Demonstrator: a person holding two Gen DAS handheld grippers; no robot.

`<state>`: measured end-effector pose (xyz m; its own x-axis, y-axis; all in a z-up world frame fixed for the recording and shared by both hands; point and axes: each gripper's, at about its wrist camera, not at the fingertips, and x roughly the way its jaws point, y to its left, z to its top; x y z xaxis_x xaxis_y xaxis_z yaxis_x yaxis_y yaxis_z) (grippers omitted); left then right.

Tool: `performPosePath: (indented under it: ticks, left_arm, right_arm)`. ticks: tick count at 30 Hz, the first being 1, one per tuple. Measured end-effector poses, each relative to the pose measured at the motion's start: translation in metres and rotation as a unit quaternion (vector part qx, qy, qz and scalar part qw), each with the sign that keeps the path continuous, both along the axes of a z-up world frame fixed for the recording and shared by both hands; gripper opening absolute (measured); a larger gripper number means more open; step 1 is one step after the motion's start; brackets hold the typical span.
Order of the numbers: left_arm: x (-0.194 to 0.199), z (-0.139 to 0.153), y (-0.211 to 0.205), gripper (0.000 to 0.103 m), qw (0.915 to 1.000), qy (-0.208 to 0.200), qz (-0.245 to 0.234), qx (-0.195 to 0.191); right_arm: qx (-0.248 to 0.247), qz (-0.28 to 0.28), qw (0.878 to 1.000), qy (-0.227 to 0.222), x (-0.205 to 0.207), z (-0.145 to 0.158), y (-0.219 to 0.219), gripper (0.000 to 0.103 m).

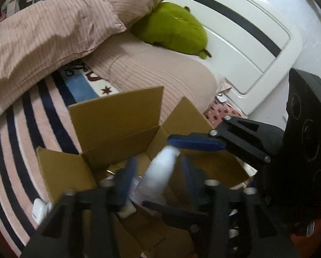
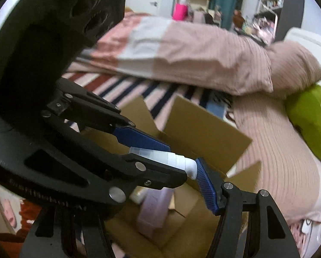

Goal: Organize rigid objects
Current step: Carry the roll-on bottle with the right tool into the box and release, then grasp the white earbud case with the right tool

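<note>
An open cardboard box (image 1: 117, 116) (image 2: 205, 126) sits on a striped blanket on the bed. My left gripper (image 1: 158, 172) is shut on a white bottle (image 1: 160, 172) and holds it over the box opening; the bottle also shows in the right wrist view (image 2: 173, 159), between the left gripper's blue fingers (image 2: 138, 138). My right gripper (image 1: 194, 144) is beside it over the box, its blue finger (image 2: 207, 189) near the bottle's cap; its jaws stand apart and empty. Inside the box lie a lilac box (image 2: 154, 210) and other white items (image 1: 128, 210).
Pink striped pillows (image 1: 52, 34) and a green plush toy (image 1: 173, 28) lie beyond the box, against a white headboard (image 1: 246, 43). A small white object (image 1: 38, 212) lies on the blanket left of the box. Cluttered shelves (image 2: 265, 6) stand far off.
</note>
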<state>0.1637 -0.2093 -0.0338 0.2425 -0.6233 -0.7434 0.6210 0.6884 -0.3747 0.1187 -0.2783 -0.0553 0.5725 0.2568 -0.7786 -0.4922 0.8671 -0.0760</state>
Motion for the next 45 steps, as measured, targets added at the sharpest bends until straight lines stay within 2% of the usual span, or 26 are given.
performPosePath:
  ticks: [1, 2, 3, 9, 12, 14, 19, 22, 25, 27, 30, 33, 37, 41, 45]
  left_arm:
    - [0.0, 0.002, 0.003, 0.065, 1.0, -0.006, 0.006, -0.001]
    - [-0.001, 0.005, 0.009, 0.066, 0.9999, -0.011, 0.011, -0.004]
    - [-0.002, 0.008, 0.016, 0.066, 0.9997, -0.013, 0.017, -0.008]
    - [-0.019, 0.033, 0.089, 0.068, 0.9935, -0.055, 0.098, -0.015]
    - [-0.034, 0.035, 0.141, 0.068, 0.9855, -0.072, 0.153, -0.016]
    - [-0.047, 0.033, 0.18, 0.068, 0.9769, -0.088, 0.195, -0.004]
    - [-0.07, 0.01, 0.253, 0.069, 0.9606, -0.093, 0.262, 0.008]
    - [-0.08, -0.014, 0.283, 0.069, 0.9531, -0.084, 0.291, 0.01]
    - [-0.086, -0.04, 0.302, 0.069, 0.9495, -0.072, 0.305, 0.01]
    - [-0.089, -0.055, 0.312, 0.069, 0.9487, -0.06, 0.31, 0.006]
    - [-0.089, -0.077, 0.323, 0.069, 0.9492, -0.04, 0.312, -0.003]
    - [-0.088, -0.091, 0.327, 0.069, 0.9516, -0.029, 0.305, -0.016]
    - [-0.086, -0.097, 0.328, 0.069, 0.9567, -0.025, 0.288, -0.03]
    - [-0.083, -0.099, 0.325, 0.069, 0.9585, -0.024, 0.282, -0.03]
    - [-0.082, -0.098, 0.323, 0.069, 0.959, -0.022, 0.281, -0.033]
  right_arm:
    - [-0.004, -0.006, 1.0, 0.004, 0.002, -0.002, -0.001, 0.067]
    - [-0.005, -0.012, 1.0, 0.004, 0.001, -0.003, -0.003, 0.076]
    - [0.0, -0.014, 1.0, 0.0, 0.0, -0.002, -0.006, 0.078]
    - [0.043, 0.011, 0.999, -0.016, -0.013, 0.014, 0.003, 0.078]
    - [0.075, 0.052, 0.995, -0.04, -0.027, 0.03, 0.03, 0.078]
    - [0.085, 0.081, 0.992, -0.051, -0.035, 0.036, 0.053, 0.078]
    - [0.092, 0.163, 0.981, -0.046, -0.046, 0.035, 0.121, 0.078]
    - [0.08, 0.195, 0.977, -0.019, -0.044, 0.013, 0.169, 0.078]
    - [0.055, 0.189, 0.98, 0.014, -0.033, -0.022, 0.201, 0.078]
    - [0.031, 0.168, 0.985, 0.034, -0.018, -0.05, 0.216, 0.078]
    - [-0.001, 0.108, 0.992, 0.06, 0.016, -0.091, 0.222, 0.077]
    - [-0.031, 0.058, 0.996, 0.06, 0.043, -0.119, 0.213, 0.077]
    - [-0.043, 0.036, 0.996, 0.073, 0.068, -0.14, 0.211, 0.076]
    - [-0.071, 0.031, 0.994, 0.078, 0.081, -0.153, 0.213, 0.052]
    - [-0.065, 0.04, 0.994, 0.077, 0.078, -0.149, 0.211, 0.052]
